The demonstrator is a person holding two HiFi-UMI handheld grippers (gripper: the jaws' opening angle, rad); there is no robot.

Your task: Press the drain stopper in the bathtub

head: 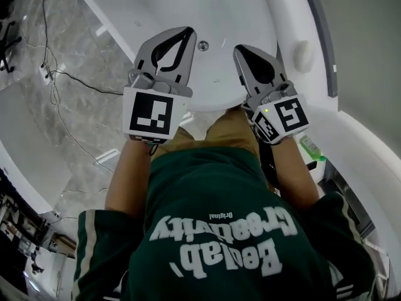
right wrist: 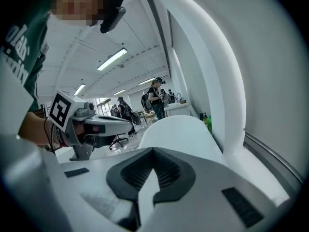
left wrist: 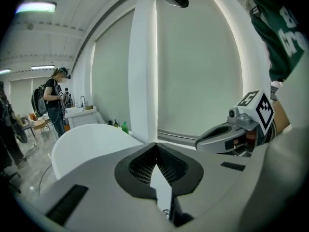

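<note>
The white bathtub (head: 188, 5) fills the top of the head view, its curved rim (head: 294, 17) running down on my right. To my left is a grey marble floor (head: 69, 49) with a thin black cable (head: 81, 83) trailing over it. My green sweatshirt (head: 219, 231) takes up the lower half of that view.

I hold 2 grippers side by side over the tub, both pointing away from me. The left gripper (head: 188, 30) has its jaws closed tip to tip, with nothing between them; its own view (left wrist: 155, 149) shows the dark ribbed pads meeting at the point. The right gripper (head: 240, 49) is the same: jaws together at the tip and empty (right wrist: 153, 151).

A green bottle (head: 311, 148) stands beside the tub, just past my right wrist.

The drain stopper (head: 203, 45), a small round metal disc, sits on the tub floor. In the head view it lies between the 2 gripper tips, closer to the left one, and neither gripper covers it.
</note>
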